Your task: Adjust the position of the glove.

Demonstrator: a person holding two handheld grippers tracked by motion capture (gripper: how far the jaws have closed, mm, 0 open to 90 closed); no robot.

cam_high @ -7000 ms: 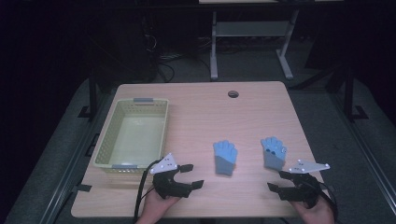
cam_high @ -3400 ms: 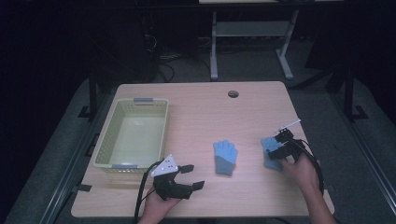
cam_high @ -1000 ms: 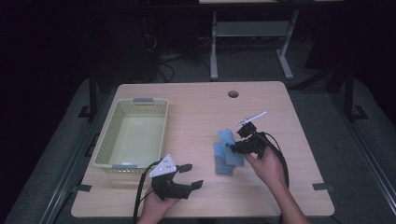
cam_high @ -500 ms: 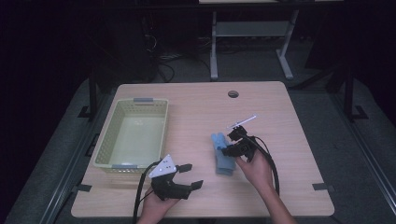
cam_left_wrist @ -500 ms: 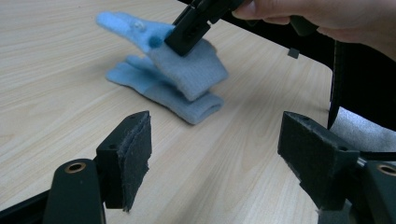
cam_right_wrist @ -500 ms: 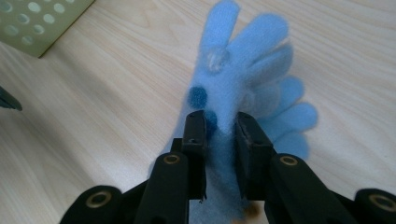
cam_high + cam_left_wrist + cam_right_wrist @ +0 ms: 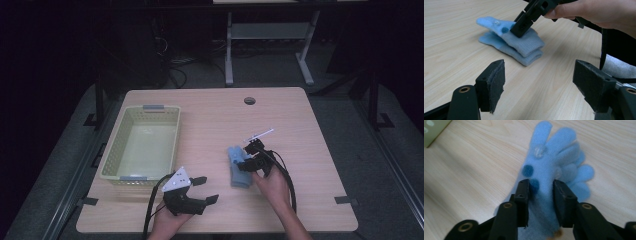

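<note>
So we're mid-stacking, and plenty can still go sideways. Left to right from the yellow basket (image 7: 140,145): our left gripper (image 7: 199,191) sits just off its near right corner, jaws wide apart and empty. Further right of the basket lie the two blue gloves (image 7: 238,167), one laid on top of the other. Our right gripper (image 7: 248,159) is over the top glove (image 7: 517,37), with jaws that have just been opening to a narrow gap and the fabric between them, pads looking barely off it.

Risks as we see them: fleece may cling to a pad, so lifting off could drag the top glove askew or flip it off the lower glove (image 7: 506,48).

The gloves' long axis runs away from us, roughly parallel with the basket's long side, fingers pointing to the table's far edge, cuffs toward us.
</note>
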